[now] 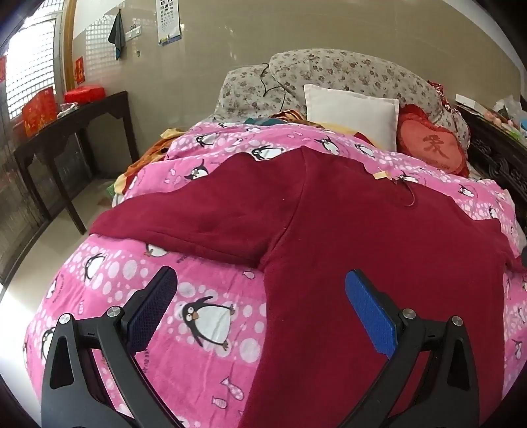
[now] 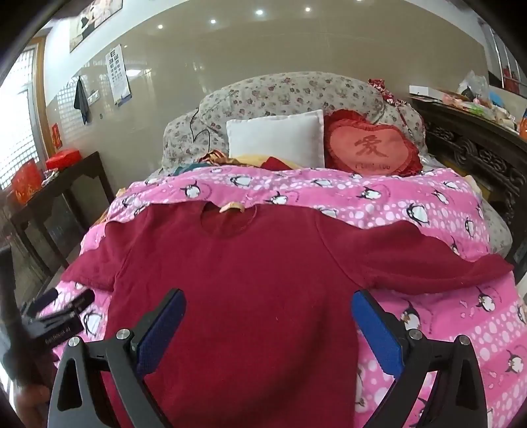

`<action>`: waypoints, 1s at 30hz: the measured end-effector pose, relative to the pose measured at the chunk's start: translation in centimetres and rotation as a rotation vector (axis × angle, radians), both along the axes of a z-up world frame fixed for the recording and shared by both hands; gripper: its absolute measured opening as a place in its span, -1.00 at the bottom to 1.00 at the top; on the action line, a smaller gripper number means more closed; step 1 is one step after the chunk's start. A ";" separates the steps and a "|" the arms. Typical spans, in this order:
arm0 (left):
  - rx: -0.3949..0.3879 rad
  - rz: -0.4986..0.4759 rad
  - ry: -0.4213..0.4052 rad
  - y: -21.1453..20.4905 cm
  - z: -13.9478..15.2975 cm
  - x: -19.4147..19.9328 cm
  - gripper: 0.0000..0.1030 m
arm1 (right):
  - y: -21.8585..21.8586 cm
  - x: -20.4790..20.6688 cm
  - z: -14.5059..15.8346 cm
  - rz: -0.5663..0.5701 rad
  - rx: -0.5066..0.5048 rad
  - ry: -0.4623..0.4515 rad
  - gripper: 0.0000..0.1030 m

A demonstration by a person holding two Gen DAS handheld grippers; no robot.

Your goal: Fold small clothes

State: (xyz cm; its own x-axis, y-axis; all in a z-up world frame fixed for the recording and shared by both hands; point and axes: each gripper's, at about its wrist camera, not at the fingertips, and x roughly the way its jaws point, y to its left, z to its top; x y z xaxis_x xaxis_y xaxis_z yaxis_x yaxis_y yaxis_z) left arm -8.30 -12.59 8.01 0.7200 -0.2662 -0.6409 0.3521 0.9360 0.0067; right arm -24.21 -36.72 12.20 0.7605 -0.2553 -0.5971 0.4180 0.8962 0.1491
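Both tools, left tool (image 1: 260,306) and right tool (image 2: 268,317), hung with fingers apart and empty when I checked. Red sweater (image 2: 237,283) lay flat on the pink quilt (image 2: 444,210), sleeves spread; I judged no fold begun.

My feeds bright, daylight flooding through lattice window (image 1: 31,69) at left, blown out. Ceiling spotlights (image 2: 259,12) glare on glossy wall (image 2: 296,56). Soft shadows. Heavy fisheye bending, black vignette corners. Left gripper (image 2: 56,316) motion-blurred in right view.
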 end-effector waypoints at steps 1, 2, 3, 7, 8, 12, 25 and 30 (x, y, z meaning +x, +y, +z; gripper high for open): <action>-0.001 0.000 0.001 -0.1 -0.1 0.0 0.99 | 0.1 0.2 0.0 -0.002 -0.001 -0.002 0.95; -0.004 -0.003 0.004 -0.2 -0.2 0.1 0.99 | 0.2 0.5 0.0 -0.005 -0.002 -0.003 0.95; -0.004 -0.005 0.005 -0.4 -0.2 0.2 0.99 | 0.3 0.6 0.0 -0.007 -0.003 -0.004 0.95; 0.002 -0.013 0.008 -1.1 -0.6 0.5 0.99 | 0.4 1.4 -0.1 -0.026 -0.012 -0.007 0.95; 0.002 -0.015 0.010 -1.2 -0.7 0.6 0.99 | 0.9 2.0 -0.1 -0.026 -0.013 -0.009 0.95; -0.005 -0.017 0.019 -1.8 -0.9 1.2 0.99 | 1.3 3.3 -1.0 -0.026 -0.015 -0.006 0.95; 0.006 -0.006 0.052 -2.3 -2.4 3.1 0.99 | 0.5 5.7 -4.0 -0.015 -0.022 0.025 0.95; 0.003 0.000 0.063 -2.2 -2.7 3.6 0.99 | 0.9 6.3 -4.7 -0.013 -0.046 0.066 0.95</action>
